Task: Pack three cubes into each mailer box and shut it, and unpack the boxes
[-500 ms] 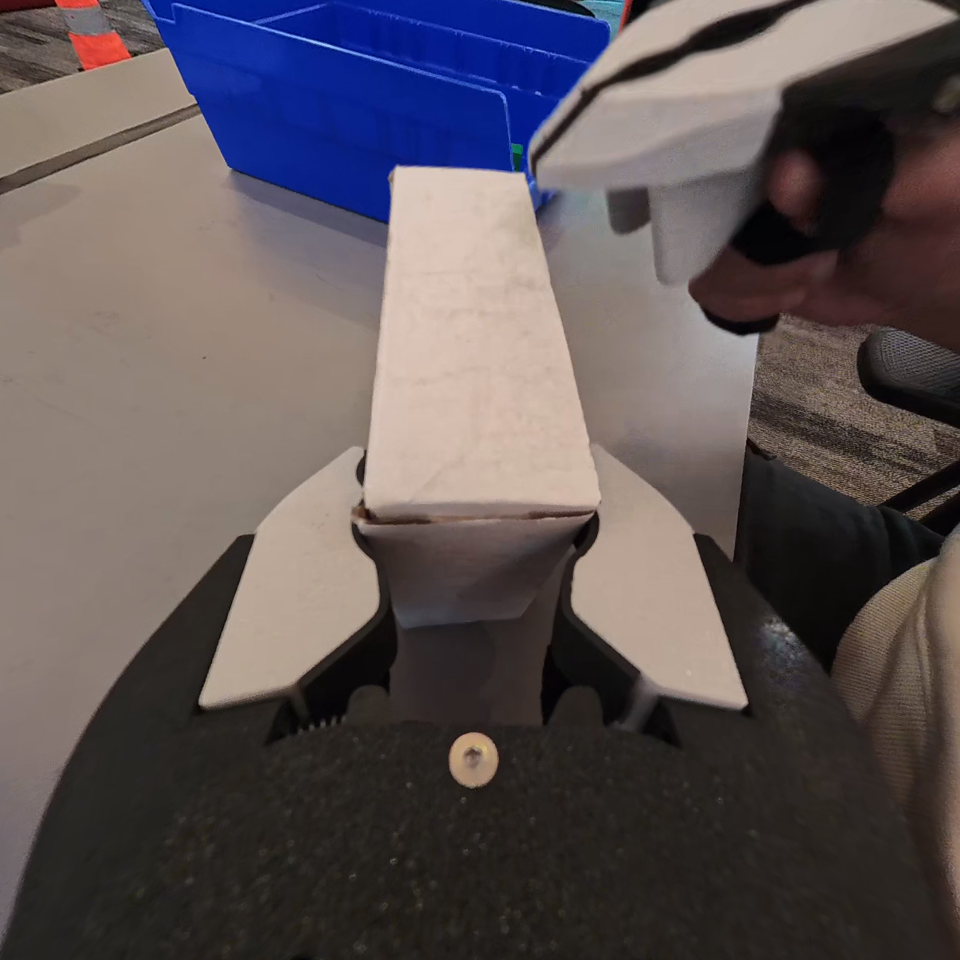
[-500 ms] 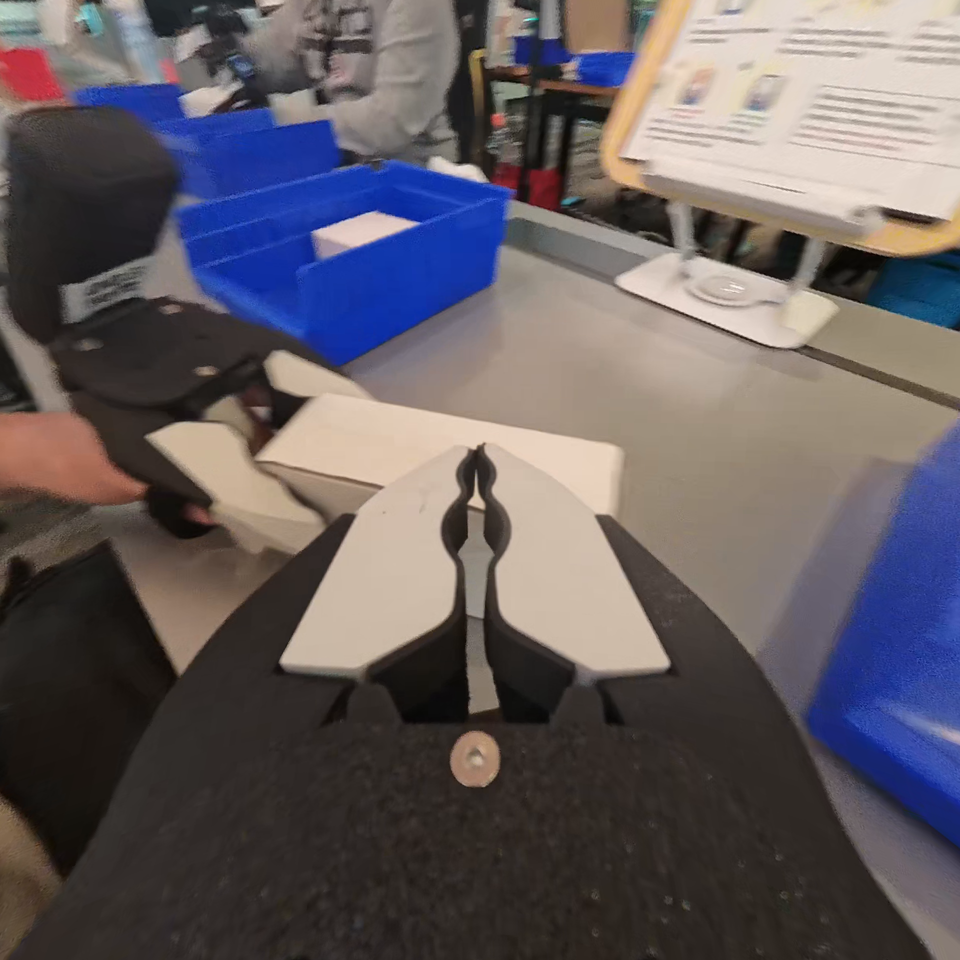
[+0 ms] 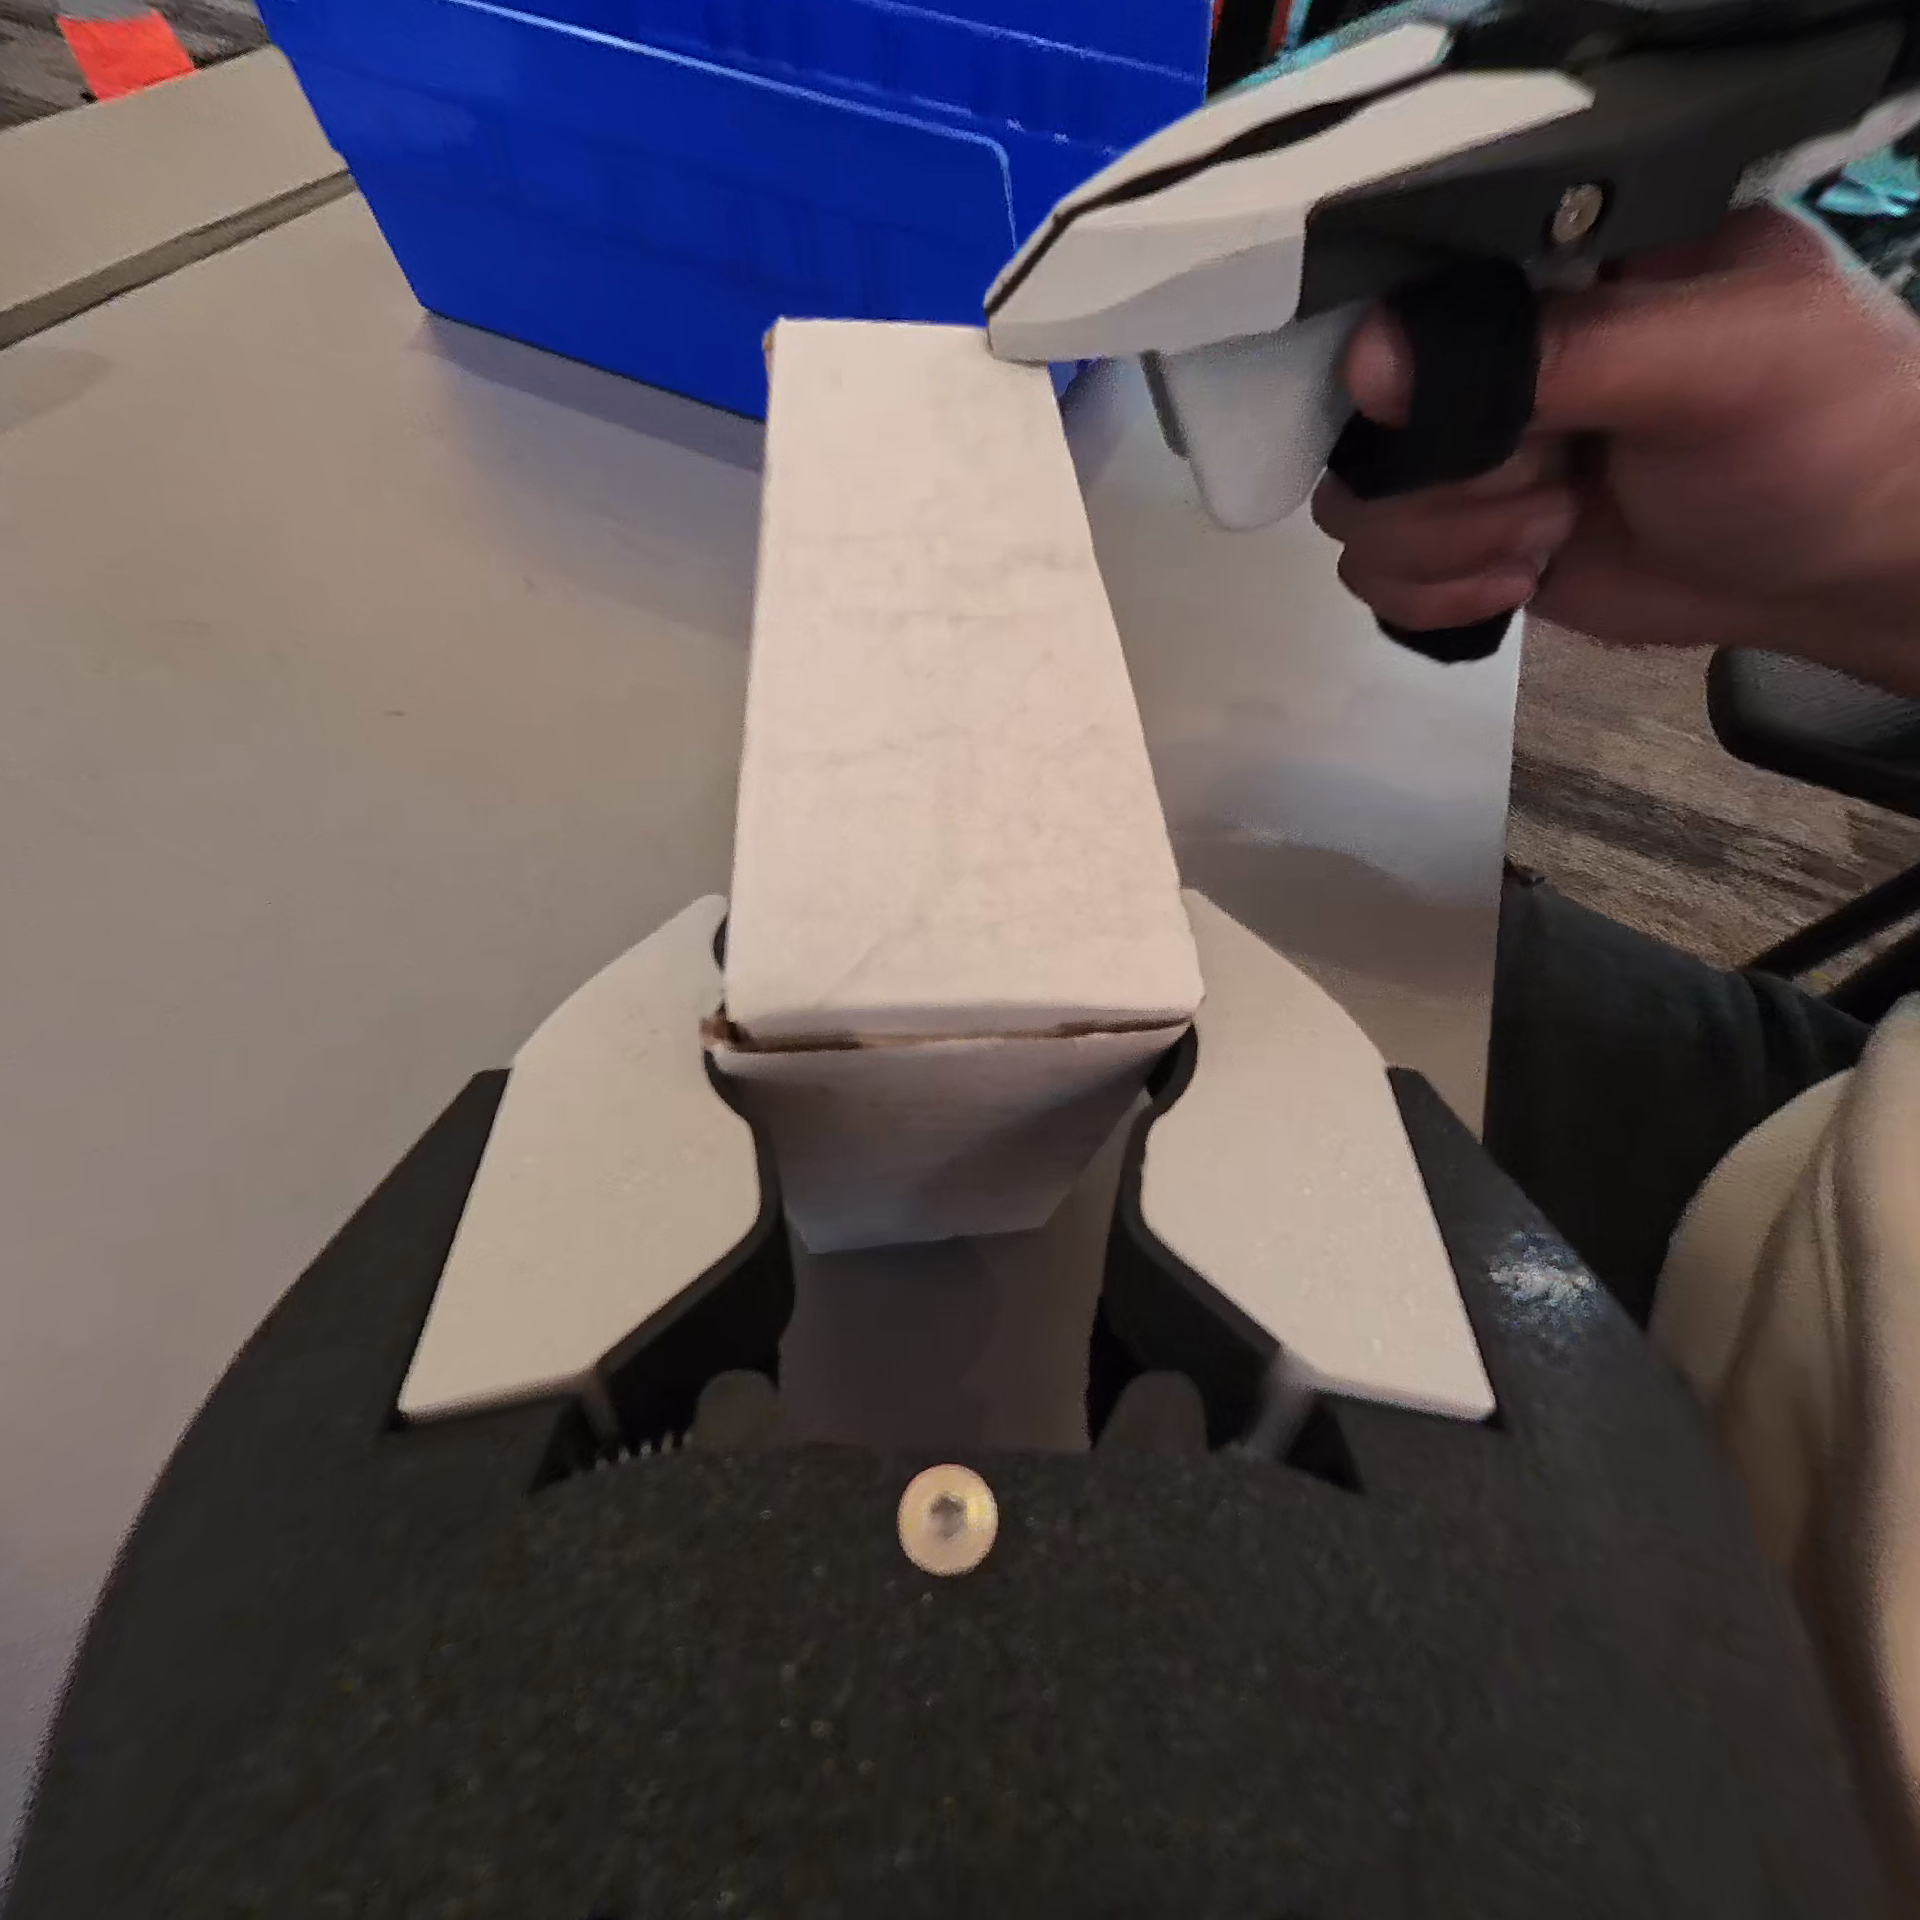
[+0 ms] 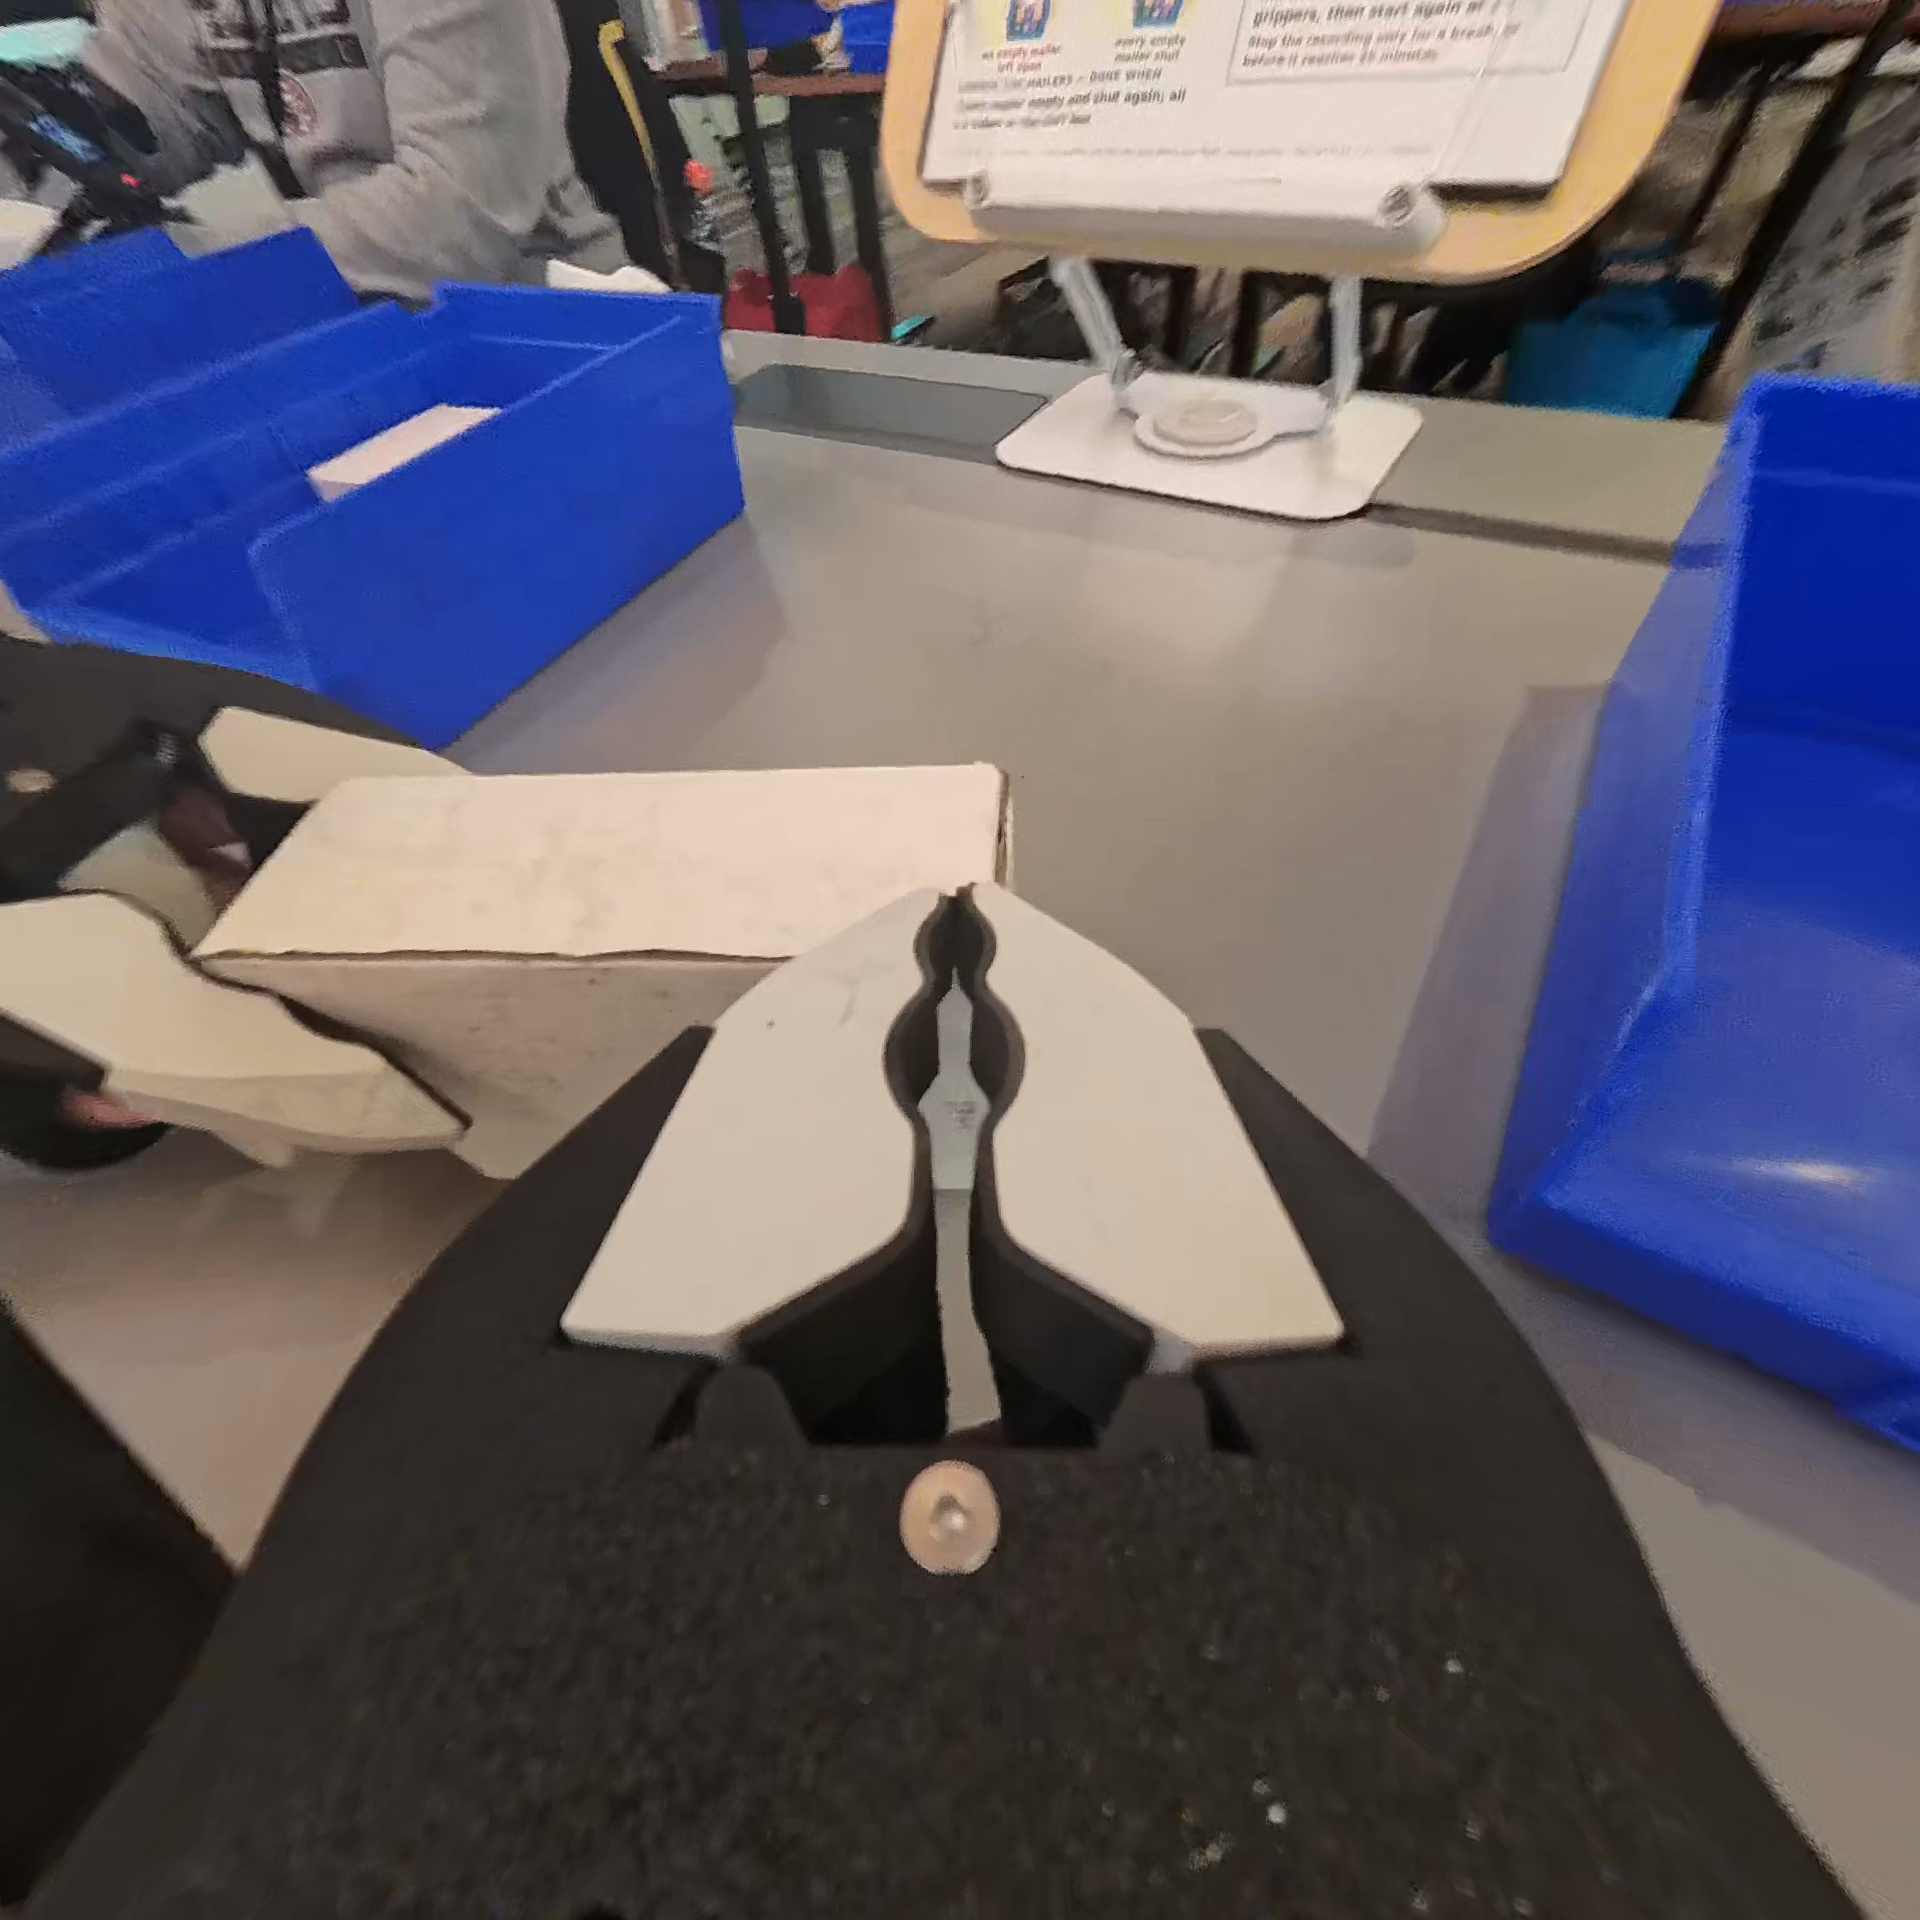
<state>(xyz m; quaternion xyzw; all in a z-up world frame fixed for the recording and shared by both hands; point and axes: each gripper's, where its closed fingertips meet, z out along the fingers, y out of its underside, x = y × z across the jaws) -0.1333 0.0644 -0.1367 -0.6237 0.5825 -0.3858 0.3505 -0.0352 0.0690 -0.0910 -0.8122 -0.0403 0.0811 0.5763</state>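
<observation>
Between the left claw (image 3: 956, 997) fingers sits one end of a closed long white cardboard mailer box (image 3: 935, 665), gripped and lying on the grey surface (image 3: 312, 675), right claw (image 4: 961, 904) pinched empty at its far corner, blue plastic bin (image 3: 727, 177) beyond.

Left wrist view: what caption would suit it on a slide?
Left claw clamps one end of a shut white mailer box on the grey table; right claw hovers shut.

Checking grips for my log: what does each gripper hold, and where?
The left gripper clamps the white mailer box by its near end. The right gripper is shut, holding nothing.
</observation>
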